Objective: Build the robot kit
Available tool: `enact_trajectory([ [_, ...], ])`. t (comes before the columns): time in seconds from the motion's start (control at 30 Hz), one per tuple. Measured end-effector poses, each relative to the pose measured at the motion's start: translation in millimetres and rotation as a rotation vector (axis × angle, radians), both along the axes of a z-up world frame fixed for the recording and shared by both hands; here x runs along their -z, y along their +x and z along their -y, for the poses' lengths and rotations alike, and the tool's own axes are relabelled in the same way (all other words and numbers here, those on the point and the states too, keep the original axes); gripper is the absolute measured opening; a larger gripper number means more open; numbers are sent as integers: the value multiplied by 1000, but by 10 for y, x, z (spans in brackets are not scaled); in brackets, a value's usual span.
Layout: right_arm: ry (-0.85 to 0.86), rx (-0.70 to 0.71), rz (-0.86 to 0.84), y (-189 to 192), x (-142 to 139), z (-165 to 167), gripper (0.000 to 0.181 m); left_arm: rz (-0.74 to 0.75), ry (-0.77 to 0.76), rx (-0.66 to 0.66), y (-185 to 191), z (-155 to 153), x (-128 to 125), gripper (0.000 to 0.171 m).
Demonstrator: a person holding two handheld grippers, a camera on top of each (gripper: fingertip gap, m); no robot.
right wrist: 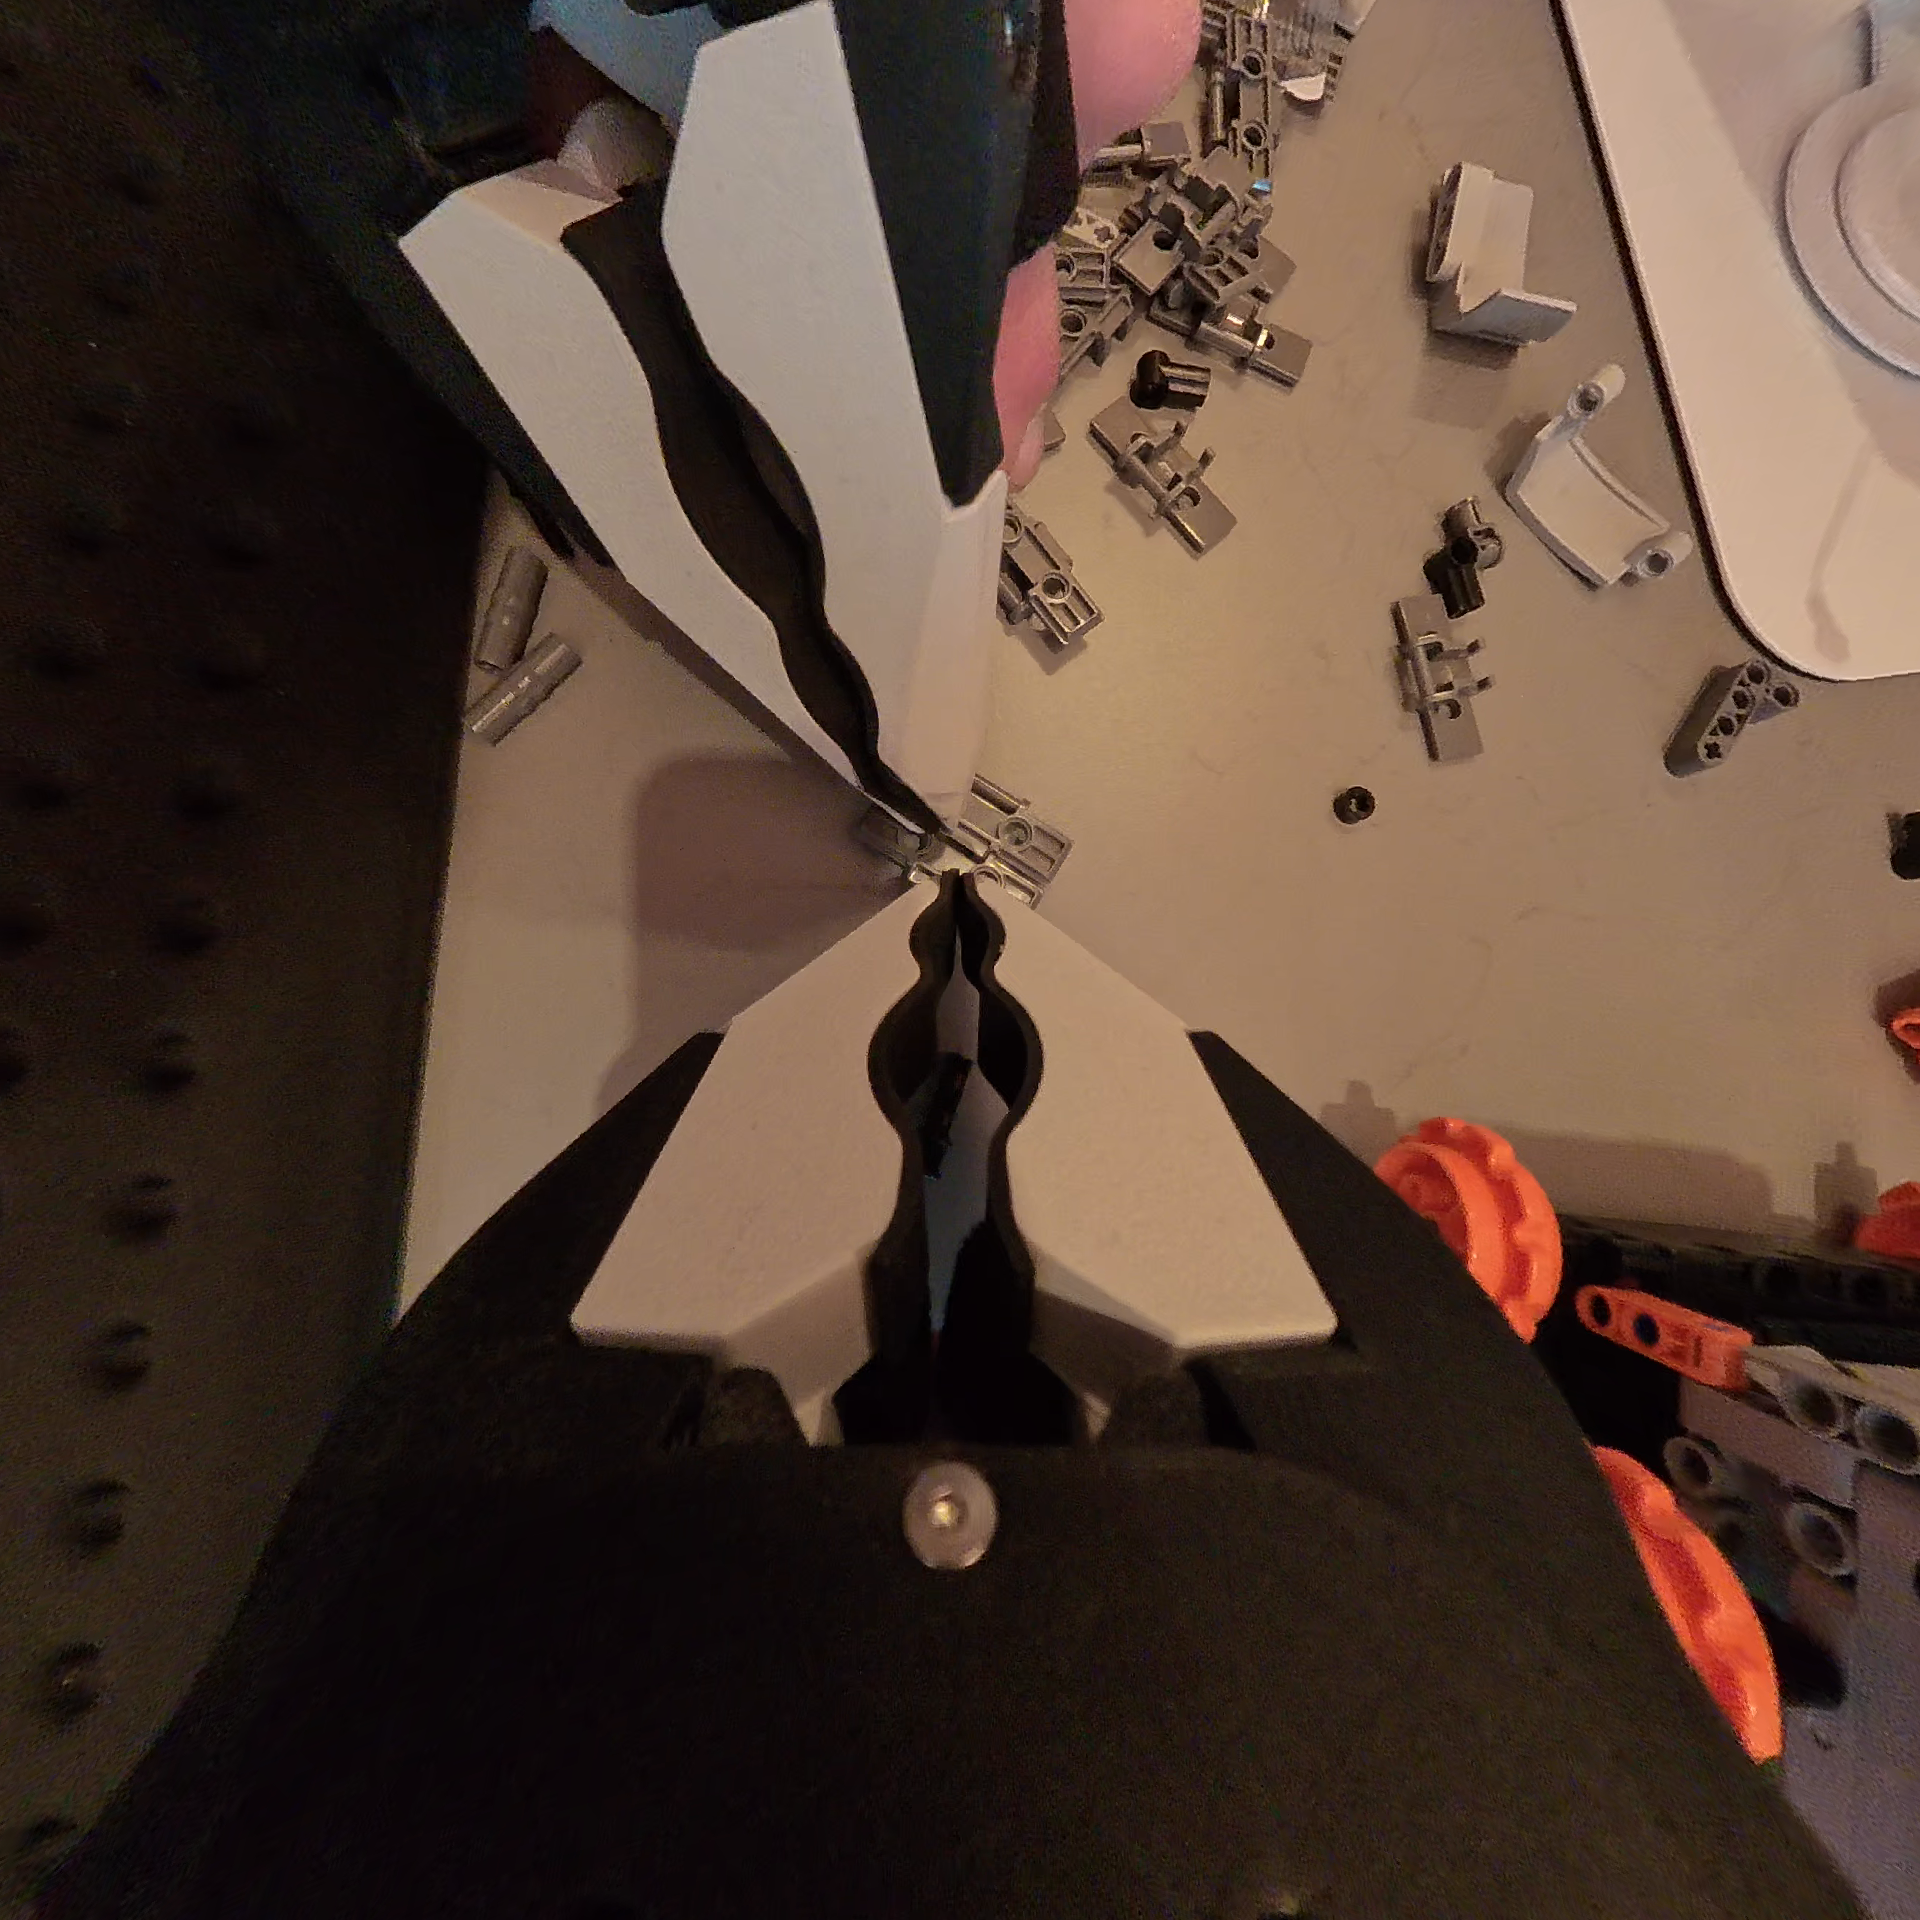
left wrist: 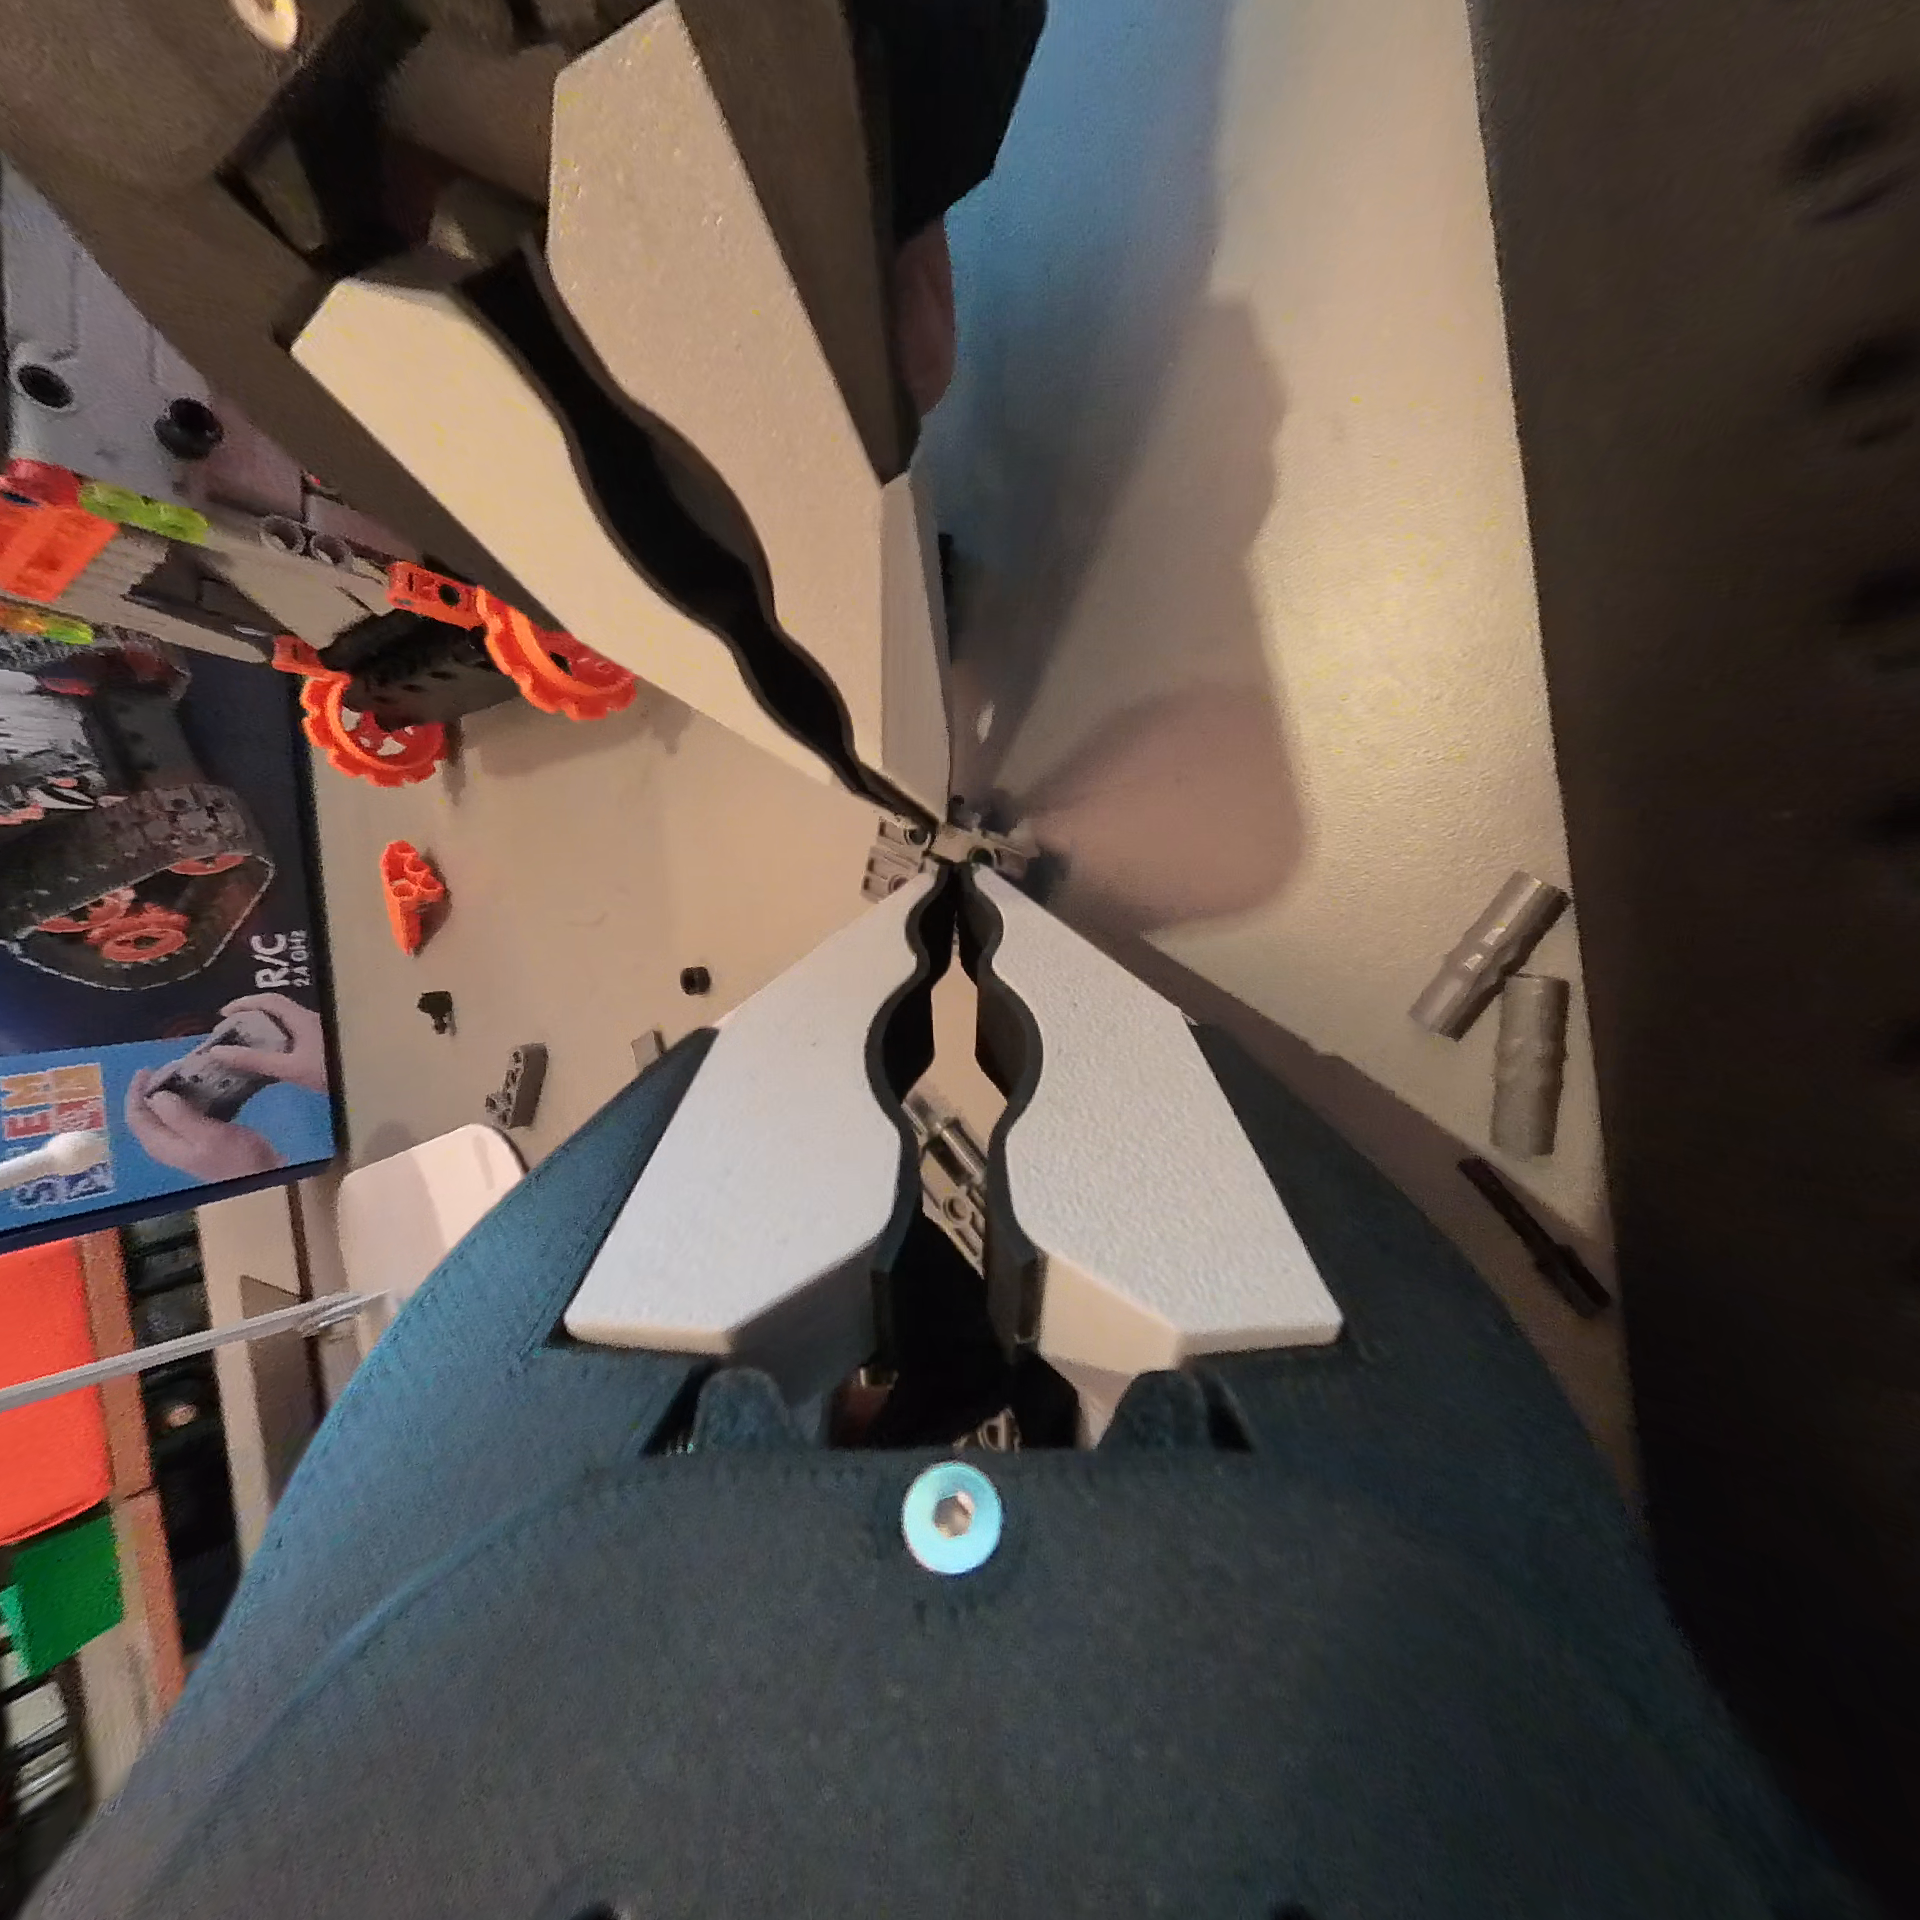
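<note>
A small cluster of joined grey link pieces (left wrist: 896,858) is held just above the pale table, between two grippers that meet tip to tip. My left gripper (left wrist: 951,875), with a teal body, is shut on the cluster from below in the left wrist view. The right gripper (left wrist: 923,816) comes in from the upper left, also shut on it. In the right wrist view my right gripper (right wrist: 956,883), with a black body, is shut on the grey link pieces (right wrist: 1016,837). The left gripper (right wrist: 909,816) pinches their other end from above, with a person's fingers (right wrist: 1029,343) behind it.
A grey and black brick vehicle with orange wheels (left wrist: 556,665) and its printed box (left wrist: 156,935) lie left. Two grey tube connectors (left wrist: 1496,966) and a black axle (left wrist: 1532,1236) lie right, by a dark perforated mat (right wrist: 208,831). Several loose grey links (right wrist: 1174,281) and a white tray (right wrist: 1714,364) sit beyond. About 10 centimeters separates my left fingertips from the black axle (left wrist: 1532,1236).
</note>
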State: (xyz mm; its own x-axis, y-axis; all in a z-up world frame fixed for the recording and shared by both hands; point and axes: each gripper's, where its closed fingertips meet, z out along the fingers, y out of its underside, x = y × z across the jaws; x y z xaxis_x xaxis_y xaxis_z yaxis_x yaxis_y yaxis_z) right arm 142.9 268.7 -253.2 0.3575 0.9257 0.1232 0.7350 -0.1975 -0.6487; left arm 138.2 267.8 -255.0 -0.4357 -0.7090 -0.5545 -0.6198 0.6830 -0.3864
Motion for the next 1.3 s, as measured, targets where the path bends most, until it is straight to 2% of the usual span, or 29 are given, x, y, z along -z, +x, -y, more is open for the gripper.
enact_trajectory([
  [0.13,-2,5,7,-3,15,-4,0,-11,35,-3,-38,-117,-3,0],
  [0.27,48,55,-61,-21,-132,-124,0,-5,9,12,-45,-105,2,0],
  [0.43,73,70,-27,-19,-38,-201,0,3,-5,42,-52,-122,-3,0],
  [0.57,73,68,-12,-13,-13,-194,0,52,-53,4,-58,-180,-126,0],
  [0.63,70,74,-28,1,-42,-201,0,56,-90,-27,-81,-222,-173,10],
  [0.73,52,67,-15,12,-1,-185,15,13,-140,-61,-83,-262,-80,32],
  [0.83,41,54,-13,-6,29,-160,18,4,-174,-76,-38,-295,-40,37],
  [0.93,42,59,-14,2,29,-170,18,-13,-214,-72,-24,-269,-19,32],
  [1.13,32,63,-33,4,25,-173,22,-14,-313,-94,-22,-257,-5,32],
  [1.3,-17,97,-64,40,25,-188,25,21,-303,-76,6,-251,-6,32],
])
